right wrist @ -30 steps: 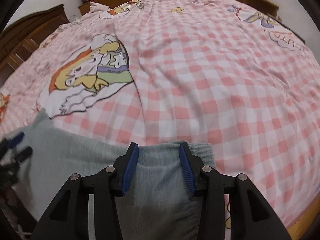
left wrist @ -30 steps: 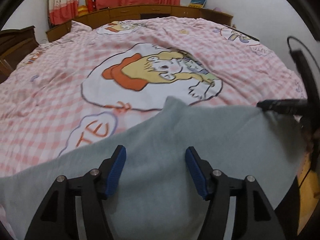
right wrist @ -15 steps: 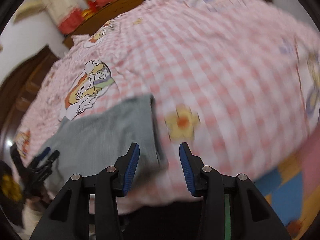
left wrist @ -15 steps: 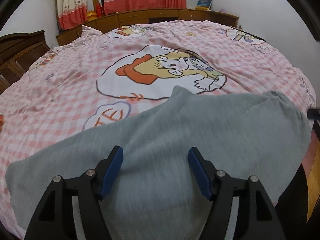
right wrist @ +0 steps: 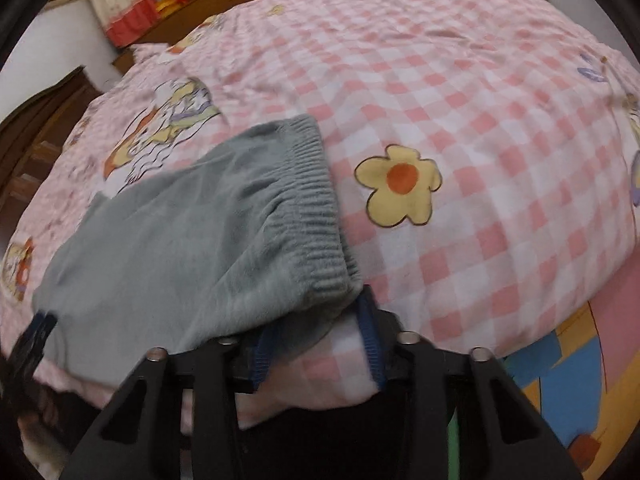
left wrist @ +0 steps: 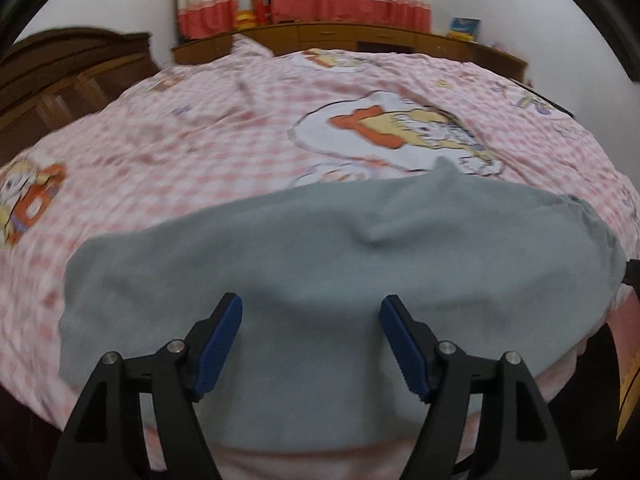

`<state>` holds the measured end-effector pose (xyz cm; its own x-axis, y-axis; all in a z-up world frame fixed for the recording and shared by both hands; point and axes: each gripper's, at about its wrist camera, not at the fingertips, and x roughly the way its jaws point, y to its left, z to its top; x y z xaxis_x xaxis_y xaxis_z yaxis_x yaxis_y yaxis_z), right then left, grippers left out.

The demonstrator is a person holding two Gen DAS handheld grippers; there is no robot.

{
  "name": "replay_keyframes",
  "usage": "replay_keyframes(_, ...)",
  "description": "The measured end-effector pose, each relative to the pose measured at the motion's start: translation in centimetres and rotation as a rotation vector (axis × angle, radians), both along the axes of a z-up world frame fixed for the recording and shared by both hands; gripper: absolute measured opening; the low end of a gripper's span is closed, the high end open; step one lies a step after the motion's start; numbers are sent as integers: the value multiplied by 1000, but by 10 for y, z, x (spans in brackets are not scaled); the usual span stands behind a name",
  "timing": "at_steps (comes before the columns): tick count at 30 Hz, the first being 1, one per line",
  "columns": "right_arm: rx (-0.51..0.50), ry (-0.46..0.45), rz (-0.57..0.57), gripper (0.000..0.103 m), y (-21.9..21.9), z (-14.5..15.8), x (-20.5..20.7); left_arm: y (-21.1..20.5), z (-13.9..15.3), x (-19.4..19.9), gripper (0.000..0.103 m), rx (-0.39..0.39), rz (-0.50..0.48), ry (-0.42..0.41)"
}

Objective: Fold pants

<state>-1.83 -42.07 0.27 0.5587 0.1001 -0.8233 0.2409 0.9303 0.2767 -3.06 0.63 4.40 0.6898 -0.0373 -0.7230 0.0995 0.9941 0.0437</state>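
Observation:
Grey pants (left wrist: 340, 260) lie flat across the near edge of the bed, leg end to the left and waist to the right. My left gripper (left wrist: 312, 340) hovers open over their middle, with nothing between its blue pads (left wrist: 224, 336). In the right wrist view the ribbed elastic waistband (right wrist: 312, 200) runs up the pants' (right wrist: 180, 240) right end. My right gripper (right wrist: 318, 320) is open at the waistband's near corner, which drapes over and hides its fingertips. Bed sheet shows between the jaws. The left gripper (right wrist: 38, 332) appears small at the pants' far end.
The bed's pink checked cover (left wrist: 200, 140) with cartoon prints stretches away beyond the pants. A dark wooden cabinet (left wrist: 60, 80) stands at the left. Low wooden shelves (left wrist: 360, 38) and curtains (left wrist: 340, 0) line the far wall. A coloured floor mat (right wrist: 560, 380) lies below the bed's right edge.
The left gripper has drawn back, bringing the pants' left end into view. The right gripper swung out to the right, then came back to the waistband corner, which now lies over its tips.

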Motion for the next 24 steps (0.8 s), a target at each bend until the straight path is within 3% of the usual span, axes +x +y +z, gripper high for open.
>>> replay_keyframes(4,-16,-41,-103,16,-6,9,-19,34,-15,-2,76,-45,78,53)
replay_keyframes(9,-74,11,-75,19,-3,0,-19,61,-31,-1,77,-149,122,100)
replay_keyframes(13,-94,11,-49,21,-4,12,-29,57,-29,-1,77,-111,110,101)
replay_keyframes(18,-212,-28,-39,21,5,42,-46,59,-27,-5,77,-93,123,96)
replay_keyframes(24,-195,-94,71,21,45,60,-26,78,-20,-11,77,-64,164,72)
